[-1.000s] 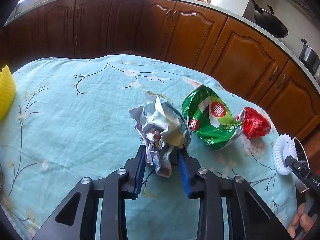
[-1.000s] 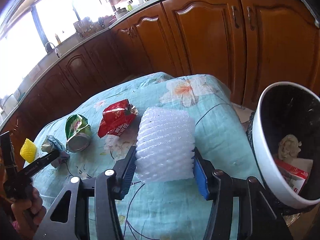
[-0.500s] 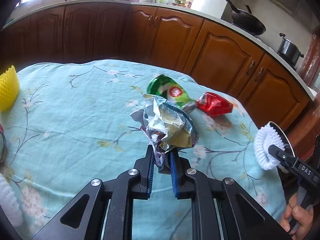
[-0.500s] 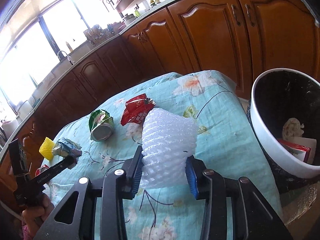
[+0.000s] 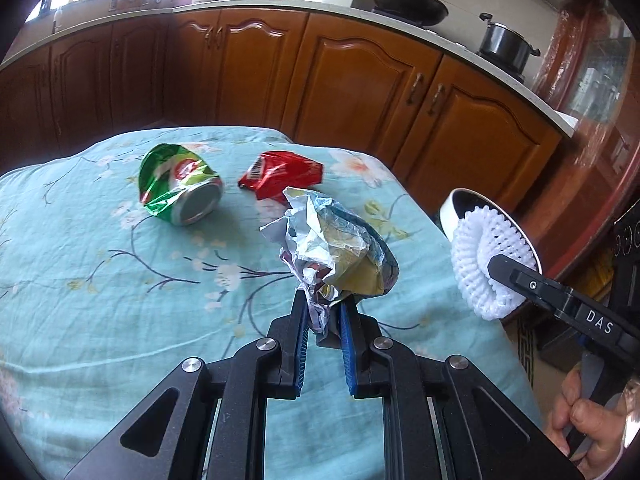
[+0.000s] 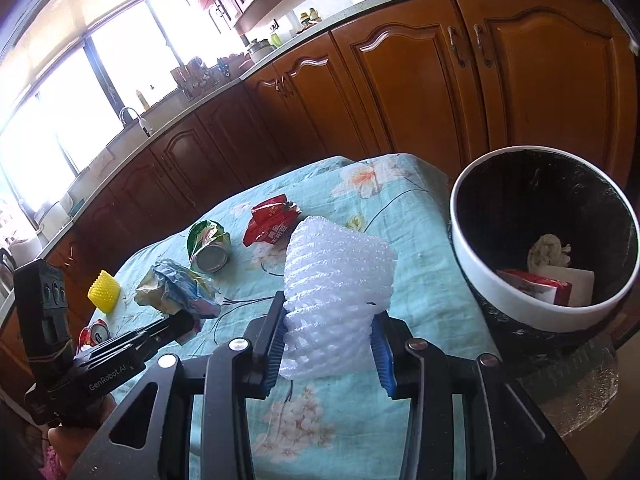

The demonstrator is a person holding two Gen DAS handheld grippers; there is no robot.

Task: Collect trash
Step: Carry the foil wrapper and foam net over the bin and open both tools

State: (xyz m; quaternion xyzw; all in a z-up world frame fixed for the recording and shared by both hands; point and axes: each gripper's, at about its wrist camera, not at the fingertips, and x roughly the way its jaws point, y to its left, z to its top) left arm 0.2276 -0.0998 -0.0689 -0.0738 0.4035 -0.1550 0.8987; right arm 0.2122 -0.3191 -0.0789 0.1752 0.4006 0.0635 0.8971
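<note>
1. Left wrist view: the left tool (image 5: pixel 324 320) is closed tightly on a crumpled wrapper (image 5: pixel 336 248), which it holds above the desk (image 5: pixel 100 280) with the floral cloth.
2. In the same view, a crushed green can (image 5: pixel 178 190) and a red packet (image 5: pixel 282 174) lie on the cloth, close together but apart, beyond the wrapper.
3. At the right side of this view, the right tool (image 5: pixel 492 276) carries a white foam net (image 5: pixel 478 264) in front of the rim of the trash bin (image 5: pixel 456 204). A hand (image 5: pixel 588 416) grips its handle.
4. Right wrist view: the right tool (image 6: pixel 330 344) has its blue pads pressed on both sides of the white foam net (image 6: pixel 336 284), with the jaws at a middle width.
5. The trash bin (image 6: pixel 496 288) stands just beside the desk edge, on the right; it has a white rim and a black liner, and some paper and a red box lie inside.
6. A yellow foam net (image 6: pixel 105 291) and a small red can (image 6: pixel 95 331) rest at the far left part of the desk.
</note>
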